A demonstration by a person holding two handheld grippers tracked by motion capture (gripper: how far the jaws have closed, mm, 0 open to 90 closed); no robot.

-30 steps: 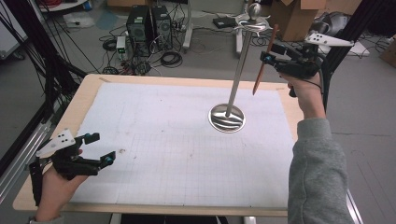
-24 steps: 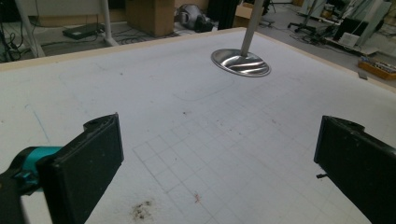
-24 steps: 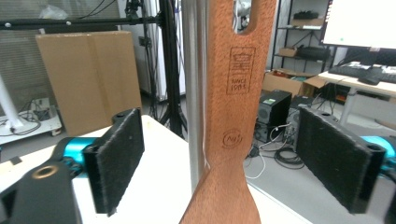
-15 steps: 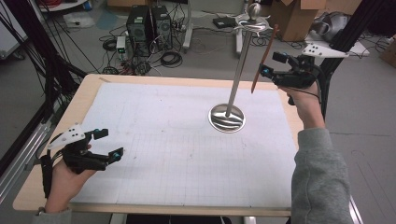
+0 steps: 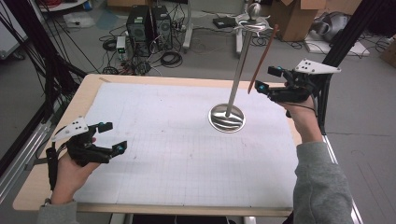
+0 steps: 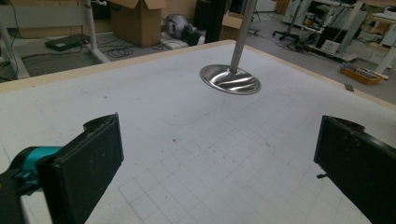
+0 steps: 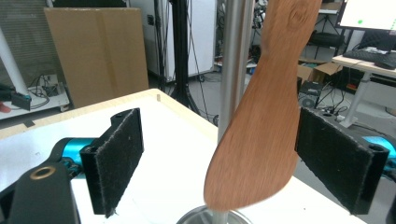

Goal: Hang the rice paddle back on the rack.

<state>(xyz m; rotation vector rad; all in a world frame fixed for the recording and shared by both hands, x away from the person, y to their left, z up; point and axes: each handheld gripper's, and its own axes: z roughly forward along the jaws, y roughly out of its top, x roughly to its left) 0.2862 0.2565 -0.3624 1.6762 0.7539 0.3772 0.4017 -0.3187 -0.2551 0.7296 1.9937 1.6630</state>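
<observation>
A metal stand rises from a round shiny base (image 5: 227, 117) at the table's right middle, its pole (image 5: 238, 65) ending in a hooked top. A wooden spatula (image 5: 263, 58) hangs slanted from that top, blade down. My right gripper (image 5: 267, 78) is open around the blade's lower end. In the right gripper view the blade (image 7: 261, 121) sits between the two pads (image 7: 119, 158), nearer the right one and touching neither, with the pole (image 7: 233, 60) behind it. My left gripper (image 5: 115, 136) stands open and empty over the front left of the table, facing the base (image 6: 230, 79).
White gridded paper (image 5: 177, 154) covers the wooden table (image 5: 88, 93). Black frame posts (image 5: 345, 42) stand right of the table. On the floor behind are computer towers (image 5: 149, 23), cables and cardboard boxes (image 5: 299, 18).
My right gripper has come down along the spatula toward its blade end. My left gripper has drifted a little forward and to the right.
</observation>
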